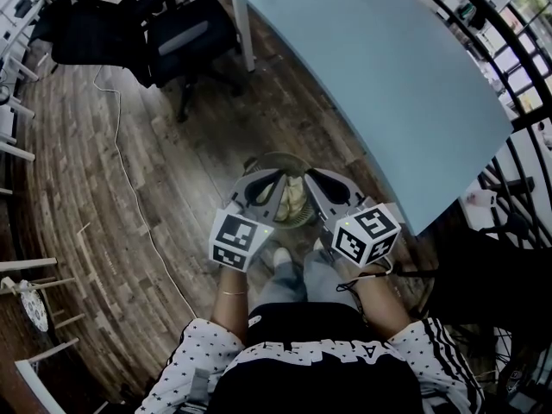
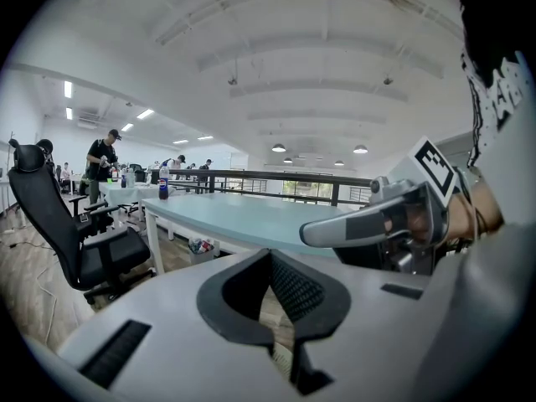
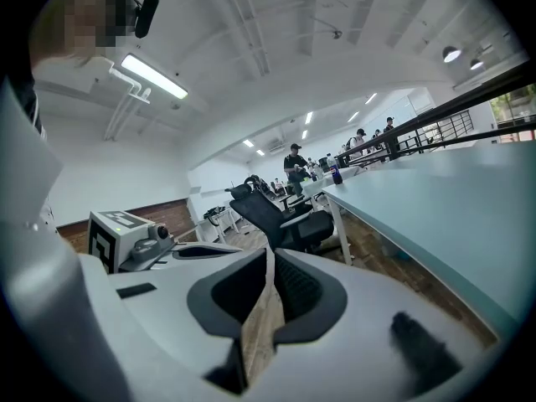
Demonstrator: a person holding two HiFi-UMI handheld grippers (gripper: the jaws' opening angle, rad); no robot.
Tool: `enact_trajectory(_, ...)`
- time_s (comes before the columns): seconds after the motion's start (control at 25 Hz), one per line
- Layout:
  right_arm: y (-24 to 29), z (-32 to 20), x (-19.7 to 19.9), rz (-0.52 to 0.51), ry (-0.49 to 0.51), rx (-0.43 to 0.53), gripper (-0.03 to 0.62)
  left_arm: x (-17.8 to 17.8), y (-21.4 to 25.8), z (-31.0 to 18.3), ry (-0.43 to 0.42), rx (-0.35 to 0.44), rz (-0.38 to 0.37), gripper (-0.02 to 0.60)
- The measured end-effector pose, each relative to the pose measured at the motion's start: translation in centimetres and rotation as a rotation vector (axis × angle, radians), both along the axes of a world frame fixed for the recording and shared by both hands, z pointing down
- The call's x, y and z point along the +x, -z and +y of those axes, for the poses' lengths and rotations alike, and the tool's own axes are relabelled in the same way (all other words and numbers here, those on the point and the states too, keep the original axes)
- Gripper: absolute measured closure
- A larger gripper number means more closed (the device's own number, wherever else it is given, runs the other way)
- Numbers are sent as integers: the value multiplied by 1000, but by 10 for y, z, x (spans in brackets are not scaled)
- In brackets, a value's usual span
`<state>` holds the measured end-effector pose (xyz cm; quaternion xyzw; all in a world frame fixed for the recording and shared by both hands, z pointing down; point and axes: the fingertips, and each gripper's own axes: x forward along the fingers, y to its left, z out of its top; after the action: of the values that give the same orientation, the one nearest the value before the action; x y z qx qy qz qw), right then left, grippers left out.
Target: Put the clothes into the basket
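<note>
While pale crumpled clothes [image 1: 294, 199] sit in the round greenish basket [image 1: 274, 157], left gripper [image 1: 277, 180] and right gripper [image 1: 313, 179] hang closed, empty.
Likely best: lift both straight clear of the rim.

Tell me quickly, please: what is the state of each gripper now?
Left gripper: closed, holding nothing.
Right gripper: closed, holding nothing.

Pale-blue table [image 1: 388, 76] (black chair [image 1: 185, 37] beside)

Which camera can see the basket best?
The head view: it looks down into the basket on the floor, partly hidden by the left gripper and right gripper. The two gripper views look across the room and show no basket.
</note>
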<state>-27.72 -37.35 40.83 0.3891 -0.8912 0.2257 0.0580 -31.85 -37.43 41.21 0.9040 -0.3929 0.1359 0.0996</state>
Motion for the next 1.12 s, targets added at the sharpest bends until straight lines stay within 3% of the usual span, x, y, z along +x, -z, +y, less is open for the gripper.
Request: enact_trajectory(1.12,0,10,-8,7,9,10,553,-8,-2,9,6,1,9,566)
